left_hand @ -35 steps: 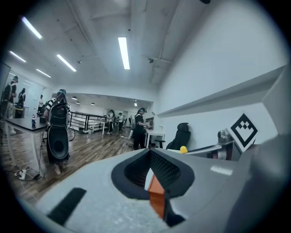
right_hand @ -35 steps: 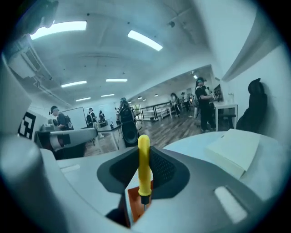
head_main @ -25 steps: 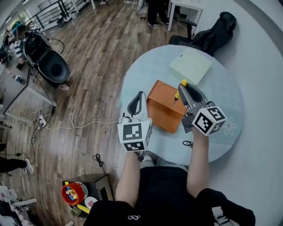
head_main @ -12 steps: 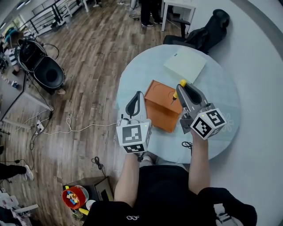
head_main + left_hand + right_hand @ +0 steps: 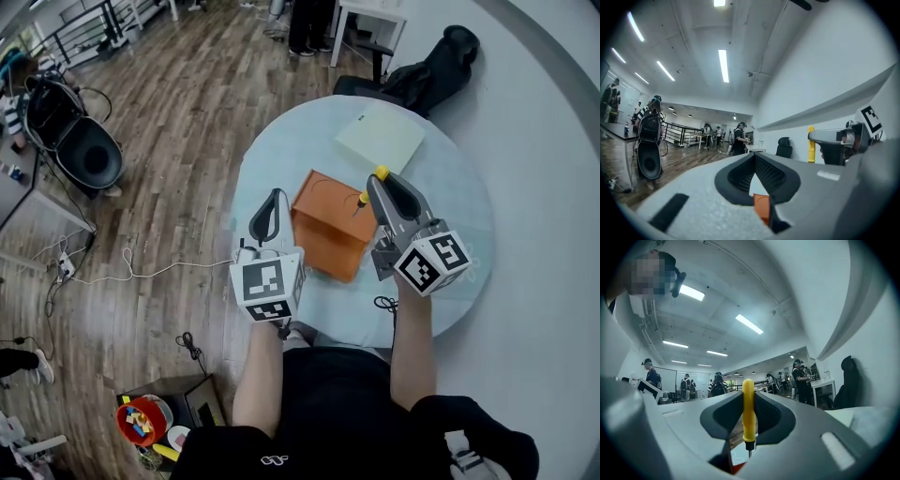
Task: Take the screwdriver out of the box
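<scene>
An orange box (image 5: 328, 232) lies on the round pale blue table (image 5: 450, 211). My right gripper (image 5: 379, 184) hovers over the box's right part, shut on a screwdriver (image 5: 380, 173) with a yellow handle. The tool stands nearly upright between the pads, yellow handle (image 5: 748, 411) up and metal tip down toward the box (image 5: 736, 468). My left gripper (image 5: 274, 199) sits beside the box's left edge with its jaws together and nothing in them. Its own view shows a bit of the box (image 5: 762, 206) below the jaws, and the screwdriver (image 5: 811, 143) off to the right.
A pale square pad (image 5: 380, 142) lies at the table's far side, with a black chair and bag (image 5: 427, 70) beyond it. A small black cable (image 5: 384, 303) rests at the table's near edge. A black stroller (image 5: 80, 150) and cords stand on the wooden floor to the left.
My right gripper has risen a little with the screwdriver held over the box. The left gripper has stayed beside the box.
</scene>
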`<state>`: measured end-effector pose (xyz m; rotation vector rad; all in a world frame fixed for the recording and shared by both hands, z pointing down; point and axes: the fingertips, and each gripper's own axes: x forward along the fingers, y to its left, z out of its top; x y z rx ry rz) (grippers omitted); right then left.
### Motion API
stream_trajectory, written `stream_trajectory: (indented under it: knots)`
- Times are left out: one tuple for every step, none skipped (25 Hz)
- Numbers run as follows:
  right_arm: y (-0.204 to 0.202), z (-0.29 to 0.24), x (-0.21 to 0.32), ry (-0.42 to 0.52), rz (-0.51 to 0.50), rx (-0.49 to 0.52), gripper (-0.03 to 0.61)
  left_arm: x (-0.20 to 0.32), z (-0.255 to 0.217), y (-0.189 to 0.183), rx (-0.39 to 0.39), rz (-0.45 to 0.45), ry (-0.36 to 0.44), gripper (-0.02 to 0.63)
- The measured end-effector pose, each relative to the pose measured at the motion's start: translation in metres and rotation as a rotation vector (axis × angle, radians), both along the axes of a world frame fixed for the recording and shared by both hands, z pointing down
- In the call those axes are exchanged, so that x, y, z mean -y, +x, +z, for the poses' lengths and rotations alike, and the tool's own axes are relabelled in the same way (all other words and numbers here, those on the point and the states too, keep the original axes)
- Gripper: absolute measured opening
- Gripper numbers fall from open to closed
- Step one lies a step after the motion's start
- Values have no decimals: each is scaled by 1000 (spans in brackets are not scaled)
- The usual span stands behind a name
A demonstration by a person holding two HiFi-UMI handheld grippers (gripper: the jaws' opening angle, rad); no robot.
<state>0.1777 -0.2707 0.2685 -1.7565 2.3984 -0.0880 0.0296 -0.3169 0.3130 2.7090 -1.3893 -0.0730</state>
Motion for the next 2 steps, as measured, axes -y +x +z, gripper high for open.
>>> stream_trajectory:
  knots:
    - [0,-1,1,0,2,-2,83,1,-1,0,-2,0,1,3]
    - [0,-3,2,1,4,-5,83,3,-2,0,-4,1,1,3]
